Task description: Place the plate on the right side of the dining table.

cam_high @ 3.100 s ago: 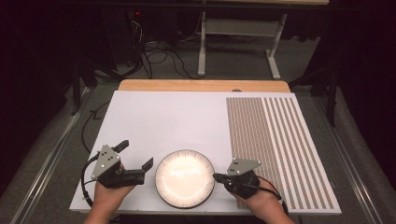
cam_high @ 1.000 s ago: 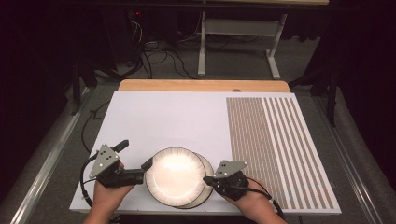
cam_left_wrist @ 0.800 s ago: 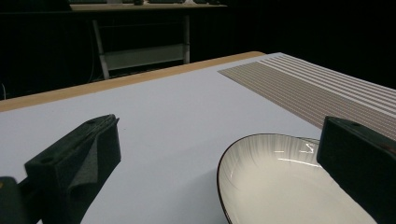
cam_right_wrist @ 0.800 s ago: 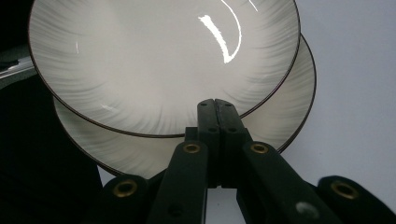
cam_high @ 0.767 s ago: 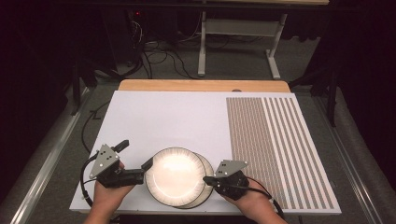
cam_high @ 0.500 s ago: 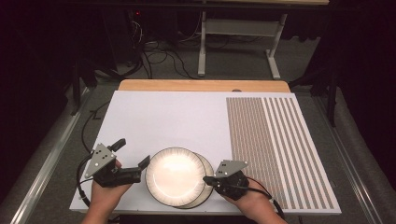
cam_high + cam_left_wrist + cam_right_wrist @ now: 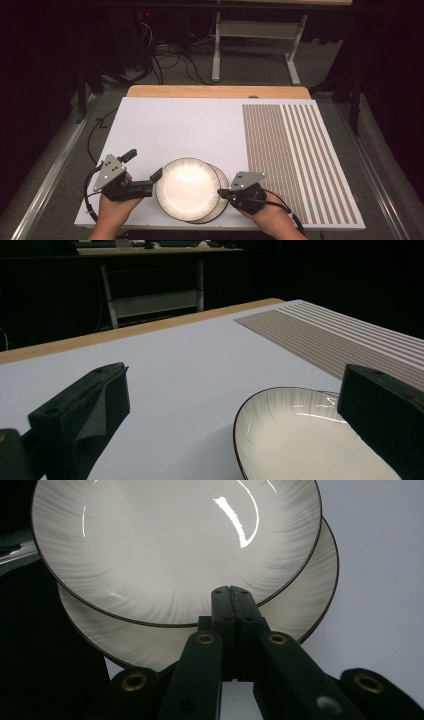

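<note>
Both grippers were matte black w/ a grey three-cornered plate on top: left gripper (image 7: pixel 156 176), right gripper (image 7: pixel 220 192). Black cable looped off the left, red + black wires off the right. Right's linkage arms had brass rivets; jaws blocky w/ dark pads. Forearms bare, no sleeves

The surface (image 7: pixel 200 125) before me is a pale white board; its right part carries a panel of fine brown and white stripes (image 7: pixel 295 160); along its far edge runs a strip of light wood (image 7: pixel 215 91); beyond that the room lies dark, with grey carpeted floor (image 7: pixel 250 75) catching some light; a tangle of black cables (image 7: pixel 165 60) sprawls on the floor; the pale metal legs of another table (image 7: pixel 255 35) stand farther back; a metal rail (image 7: pixel 47 185) runs along the floor to my left; the light falls from above, brightest on the board, and the far corners stay black.
</note>
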`<state>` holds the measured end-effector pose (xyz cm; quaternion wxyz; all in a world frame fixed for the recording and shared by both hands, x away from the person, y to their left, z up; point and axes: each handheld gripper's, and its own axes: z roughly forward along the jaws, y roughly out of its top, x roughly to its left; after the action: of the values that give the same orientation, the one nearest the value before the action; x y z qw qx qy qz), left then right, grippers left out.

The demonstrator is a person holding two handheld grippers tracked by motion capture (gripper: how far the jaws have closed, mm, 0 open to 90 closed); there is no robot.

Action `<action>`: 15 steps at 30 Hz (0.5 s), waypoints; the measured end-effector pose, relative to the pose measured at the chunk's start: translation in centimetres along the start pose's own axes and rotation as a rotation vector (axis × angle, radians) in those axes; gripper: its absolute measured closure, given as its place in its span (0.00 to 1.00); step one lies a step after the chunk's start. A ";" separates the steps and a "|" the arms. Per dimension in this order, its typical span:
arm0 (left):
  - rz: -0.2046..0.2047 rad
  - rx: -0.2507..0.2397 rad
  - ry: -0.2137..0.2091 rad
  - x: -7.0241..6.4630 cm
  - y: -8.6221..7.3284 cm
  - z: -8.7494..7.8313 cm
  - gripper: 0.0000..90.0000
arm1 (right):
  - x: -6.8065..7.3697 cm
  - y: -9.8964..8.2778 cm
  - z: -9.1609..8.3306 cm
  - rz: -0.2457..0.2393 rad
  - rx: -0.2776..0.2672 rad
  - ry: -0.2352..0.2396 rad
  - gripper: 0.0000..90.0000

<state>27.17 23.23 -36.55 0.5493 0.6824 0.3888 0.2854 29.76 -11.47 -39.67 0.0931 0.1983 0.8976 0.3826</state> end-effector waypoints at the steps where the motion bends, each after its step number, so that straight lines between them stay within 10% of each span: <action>1: 0.000 0.000 0.000 0.0 0.0 0.0 0.01 | 0.0 0.0 0.0 0.000 -0.002 -0.001 1.00; 15: -0.009 -0.007 0.002 0.2 0.1 -0.2 0.01 | -0.1 0.0 0.1 0.007 -0.002 0.002 1.00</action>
<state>27.13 23.49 -36.45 0.5526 0.6784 0.3912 0.2851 29.86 -11.47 -39.72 0.0910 0.2009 0.8965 0.3842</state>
